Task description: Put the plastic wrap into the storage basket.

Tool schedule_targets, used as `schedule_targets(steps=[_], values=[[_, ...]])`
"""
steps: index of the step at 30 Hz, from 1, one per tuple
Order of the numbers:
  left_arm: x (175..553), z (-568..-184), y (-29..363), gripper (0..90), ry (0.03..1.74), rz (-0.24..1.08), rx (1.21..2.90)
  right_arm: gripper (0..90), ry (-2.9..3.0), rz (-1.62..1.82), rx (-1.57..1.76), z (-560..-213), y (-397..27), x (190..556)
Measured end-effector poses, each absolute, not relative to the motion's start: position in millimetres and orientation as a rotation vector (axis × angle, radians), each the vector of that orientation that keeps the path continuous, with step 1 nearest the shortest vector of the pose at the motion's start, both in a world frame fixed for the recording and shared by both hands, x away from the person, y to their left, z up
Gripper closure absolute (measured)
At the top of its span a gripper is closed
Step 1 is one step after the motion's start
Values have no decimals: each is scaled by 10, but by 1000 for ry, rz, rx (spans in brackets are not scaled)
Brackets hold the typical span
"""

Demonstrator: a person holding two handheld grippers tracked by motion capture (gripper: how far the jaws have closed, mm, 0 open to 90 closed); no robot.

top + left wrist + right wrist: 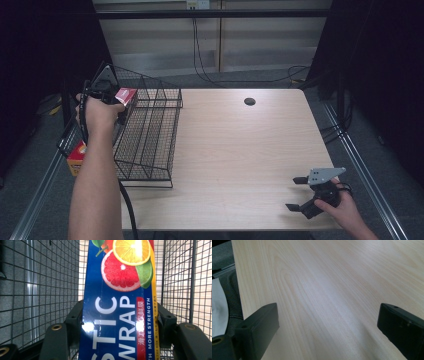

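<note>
Box of plastic wrap (126, 95) sits pinched in the left claw (116, 97) at the upper end of the wire rack (150, 140), seen from above; the hand (98, 112) holds it at the rack's top edge, over the sloping mesh. Below that claw, off the table's left edge, a second orange-and-red box (77, 156) lies low beside the rack. Well away, near the table's (240, 150) front right corner, the right claw (299, 193) rests with its jaws spread and nothing in them; a dark round hole (249, 101) sits far back on the tabletop.

From the left claw's own camera, the box (117, 302) runs straight out ahead between the two jaws, which press on its long side walls. It looks like light, glossy cardboard, long and narrow: stiff enough lengthwise, but I would guess the walls dent under a hard squeeze and the slick print could slide. Holding across the narrow width near one end, as here, seems sensible. Mesh (40, 290) crowds both sides, so the wires are what could catch it.

From the right claw's camera, its jaws stand wide over bare wood (332, 290).
</note>
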State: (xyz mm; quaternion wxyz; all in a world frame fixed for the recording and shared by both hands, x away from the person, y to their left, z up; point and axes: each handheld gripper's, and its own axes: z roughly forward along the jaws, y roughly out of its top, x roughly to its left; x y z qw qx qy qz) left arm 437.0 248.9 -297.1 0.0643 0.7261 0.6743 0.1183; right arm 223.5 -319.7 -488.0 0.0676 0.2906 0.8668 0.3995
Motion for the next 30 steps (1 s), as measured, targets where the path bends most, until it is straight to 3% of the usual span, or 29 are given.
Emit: schedule_targets(steps=[22,27,30], values=[[4432,-3037,2460,395,2097,356,2211,34,2619,1203,868,-4886,-3193,2232],[4450,-3016,2434,340,2102,392,2203,34,2619,1202,867,-4887,-3194,2232],[4450,-2999,2429,351,2099,386,2198,34,2618,1199,863,-4886,-3195,2231]])
